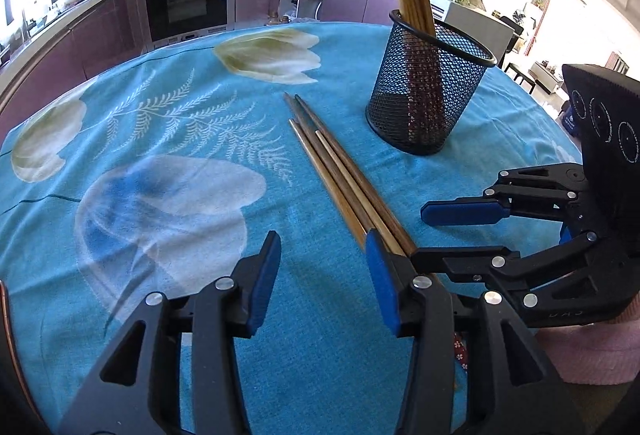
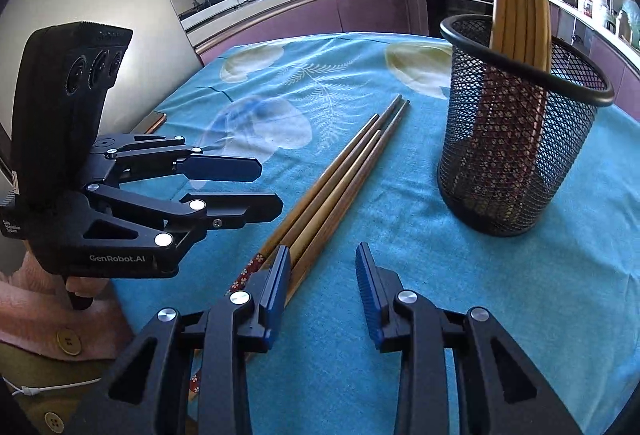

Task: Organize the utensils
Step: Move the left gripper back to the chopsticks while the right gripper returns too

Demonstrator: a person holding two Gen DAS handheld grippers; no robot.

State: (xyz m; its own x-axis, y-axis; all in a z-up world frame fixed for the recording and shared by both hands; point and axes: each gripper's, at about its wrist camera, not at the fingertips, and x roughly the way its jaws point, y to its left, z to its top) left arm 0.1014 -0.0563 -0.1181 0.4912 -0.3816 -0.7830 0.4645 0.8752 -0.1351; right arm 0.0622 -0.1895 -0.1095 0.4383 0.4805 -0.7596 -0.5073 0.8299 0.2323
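With both the left claw [image 1: 322, 277] and the right claw [image 2: 322, 293] held apart and empty, the loose chopsticks [image 1: 340, 175] lying on the desk [image 1: 160, 139] left of the mesh holder [image 1: 424, 91] are judged light, stiff and slippery, best pinched near their thick patterned ends.

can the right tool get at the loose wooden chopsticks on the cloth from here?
Probably yes. The right tool is open and empty, the four loose wooden chopsticks lie beside its left finger, nothing lies over them, and the black mesh cup stands clear.
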